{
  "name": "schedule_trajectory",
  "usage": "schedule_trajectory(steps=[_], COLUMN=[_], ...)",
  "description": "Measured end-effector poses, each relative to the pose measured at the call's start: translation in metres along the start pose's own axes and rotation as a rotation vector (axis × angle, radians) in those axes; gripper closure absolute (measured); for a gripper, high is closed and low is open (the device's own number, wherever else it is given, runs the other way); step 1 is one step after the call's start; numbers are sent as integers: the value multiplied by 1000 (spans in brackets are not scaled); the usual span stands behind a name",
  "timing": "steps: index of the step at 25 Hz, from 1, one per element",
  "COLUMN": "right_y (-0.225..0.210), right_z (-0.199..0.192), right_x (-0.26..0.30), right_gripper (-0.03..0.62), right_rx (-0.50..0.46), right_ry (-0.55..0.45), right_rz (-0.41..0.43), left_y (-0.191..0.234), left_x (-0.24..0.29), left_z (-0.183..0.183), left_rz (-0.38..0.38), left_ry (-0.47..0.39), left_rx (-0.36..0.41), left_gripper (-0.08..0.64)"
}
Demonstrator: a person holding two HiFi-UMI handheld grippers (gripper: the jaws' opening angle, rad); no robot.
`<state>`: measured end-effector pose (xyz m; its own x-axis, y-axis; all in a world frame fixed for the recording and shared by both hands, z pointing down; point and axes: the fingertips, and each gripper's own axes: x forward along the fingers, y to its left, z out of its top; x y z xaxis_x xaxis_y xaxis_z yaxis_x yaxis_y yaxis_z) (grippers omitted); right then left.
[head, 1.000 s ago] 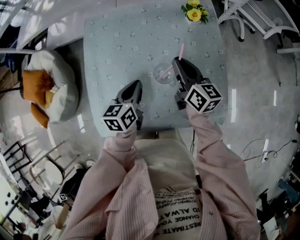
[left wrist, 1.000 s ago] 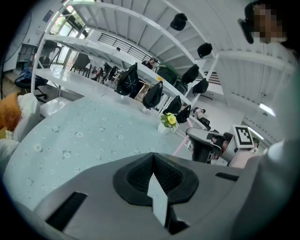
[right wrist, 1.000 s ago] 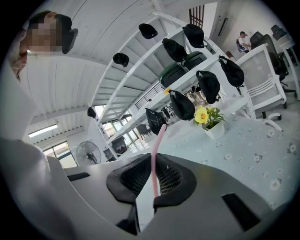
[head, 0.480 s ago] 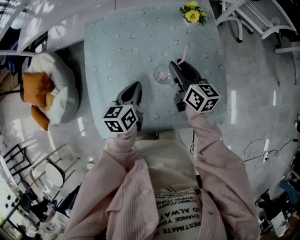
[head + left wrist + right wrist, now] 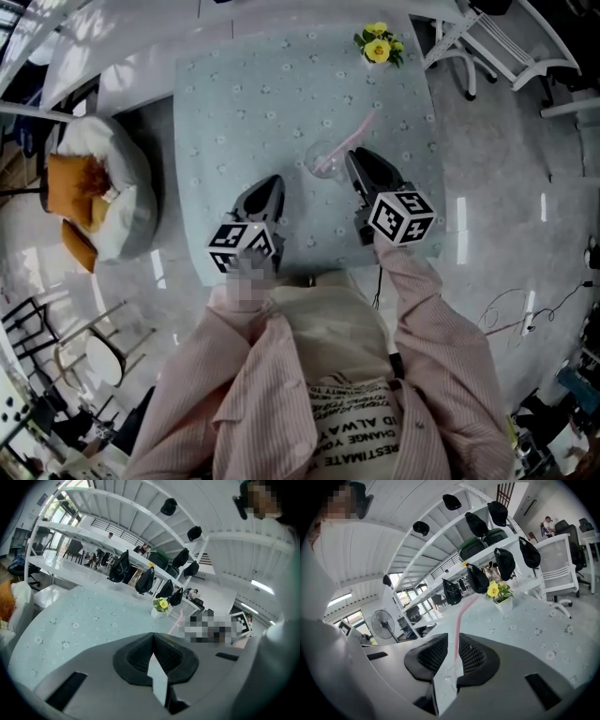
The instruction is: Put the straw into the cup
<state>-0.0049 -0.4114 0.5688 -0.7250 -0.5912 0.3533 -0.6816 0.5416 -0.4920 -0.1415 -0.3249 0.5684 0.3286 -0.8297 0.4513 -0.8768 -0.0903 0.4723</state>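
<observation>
My right gripper (image 5: 353,157) has let go of the straw (image 5: 352,139), which now leans by itself in the cup (image 5: 313,156); my jaws stand apart, just narrowing again, my left gripper (image 5: 270,183) is closed on nothing, and the job looks done.

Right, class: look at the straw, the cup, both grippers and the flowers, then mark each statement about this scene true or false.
1. The pink straw leans in the clear cup. True.
2. The right gripper is clamped on the straw. False: its jaws stand apart, having just been closing, and the straw shows in the gap, unpressed.
3. The left gripper is shut and empty. True.
4. The yellow flowers stand at the near edge of the table. False: they stand at its far edge.
</observation>
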Motion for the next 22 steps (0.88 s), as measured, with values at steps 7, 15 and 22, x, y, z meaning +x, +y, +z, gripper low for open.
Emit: schedule_trajectory(steps=[7,15,22], right_y=[19,41,50], right_z=[15,43,74], right_x=[-21,-45,-75], right_gripper=[584,592,592], right_rx=[-84,-164,-196], right_ry=[-36,-119,-222], right_rz=[28,49,23], left_y=[-21,-36,-44], left_x=[-15,-37,-58], left_z=[26,58,78], left_rz=[-53,-66,-53], left_ry=[-76,-178,-248], left_rx=[112,201,253], left_gripper=[561,561,561])
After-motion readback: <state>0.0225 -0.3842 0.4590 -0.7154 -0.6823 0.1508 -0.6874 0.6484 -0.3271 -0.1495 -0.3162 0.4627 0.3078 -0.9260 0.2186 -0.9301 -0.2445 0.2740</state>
